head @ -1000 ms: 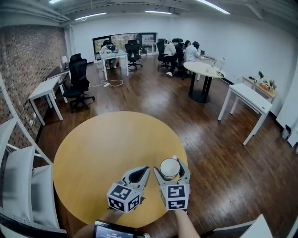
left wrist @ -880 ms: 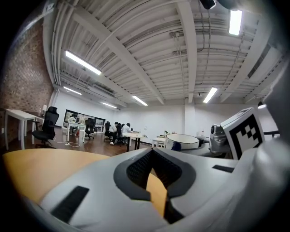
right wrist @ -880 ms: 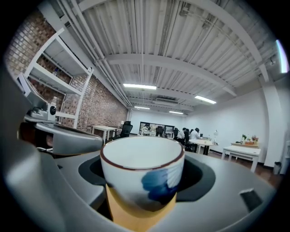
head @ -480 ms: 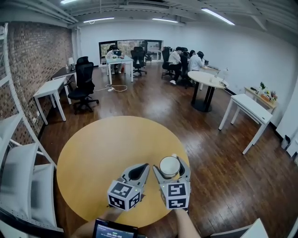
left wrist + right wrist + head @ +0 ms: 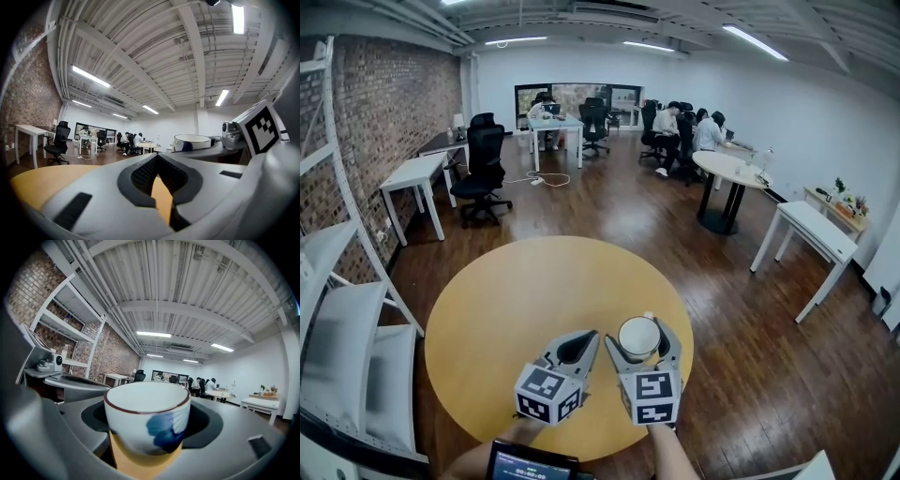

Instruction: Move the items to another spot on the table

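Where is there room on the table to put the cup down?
The round table is bare across its far half and its left side by the white shelf. Only the near edge is crowded: the left claw and the right claw with the cup.

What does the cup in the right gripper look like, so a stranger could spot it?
Over the near edge of the round yellow table, two grippers are side by side. The right gripper clasps the cup: small, white, thin brown rim, blue blotch on its side. The left gripper beside it is shut and empty.
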Available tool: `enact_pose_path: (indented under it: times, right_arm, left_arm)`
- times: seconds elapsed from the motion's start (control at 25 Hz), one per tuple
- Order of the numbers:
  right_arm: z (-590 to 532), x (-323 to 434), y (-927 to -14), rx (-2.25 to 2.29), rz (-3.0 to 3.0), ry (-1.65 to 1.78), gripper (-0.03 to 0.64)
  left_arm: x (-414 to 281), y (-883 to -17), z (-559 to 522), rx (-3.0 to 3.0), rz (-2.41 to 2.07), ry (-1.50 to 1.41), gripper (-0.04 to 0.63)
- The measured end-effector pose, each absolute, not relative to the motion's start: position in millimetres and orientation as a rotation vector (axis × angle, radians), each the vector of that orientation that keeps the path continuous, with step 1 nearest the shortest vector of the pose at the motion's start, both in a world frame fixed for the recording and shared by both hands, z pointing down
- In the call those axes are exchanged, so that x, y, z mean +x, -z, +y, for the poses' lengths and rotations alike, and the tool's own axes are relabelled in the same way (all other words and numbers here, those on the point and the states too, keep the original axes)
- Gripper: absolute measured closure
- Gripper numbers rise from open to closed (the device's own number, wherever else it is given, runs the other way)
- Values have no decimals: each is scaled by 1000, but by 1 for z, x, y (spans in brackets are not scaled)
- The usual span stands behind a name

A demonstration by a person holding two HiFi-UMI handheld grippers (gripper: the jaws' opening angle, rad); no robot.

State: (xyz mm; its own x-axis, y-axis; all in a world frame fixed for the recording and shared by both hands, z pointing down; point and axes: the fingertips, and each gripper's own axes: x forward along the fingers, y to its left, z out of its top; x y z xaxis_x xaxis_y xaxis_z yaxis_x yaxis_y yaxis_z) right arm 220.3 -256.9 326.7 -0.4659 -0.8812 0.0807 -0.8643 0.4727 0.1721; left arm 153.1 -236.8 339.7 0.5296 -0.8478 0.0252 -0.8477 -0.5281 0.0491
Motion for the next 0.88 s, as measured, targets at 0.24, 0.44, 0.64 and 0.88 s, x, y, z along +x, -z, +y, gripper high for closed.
enact_pose_path:
  times: [0.24, 0.44, 0.64, 0.88]
  right_arm:
    - [-249, 168, -322, 1447, -2616, 168, 204]
    - [-239, 114, -319, 1370, -2667, 176, 204]
    - [-232, 57, -319, 1295, -2713, 190, 204]
    - [-218, -2, -318, 1203, -2751, 201, 204]
  left_arm:
    - [104, -338, -229, 2652, -1584, -13, 589]
    - [55, -333, -218, 2615, -1658, -21, 589]
    - [1, -335, -210, 2567, -1736, -13, 589]
    - [-56, -335, -192, 2498, -1826, -21, 589]
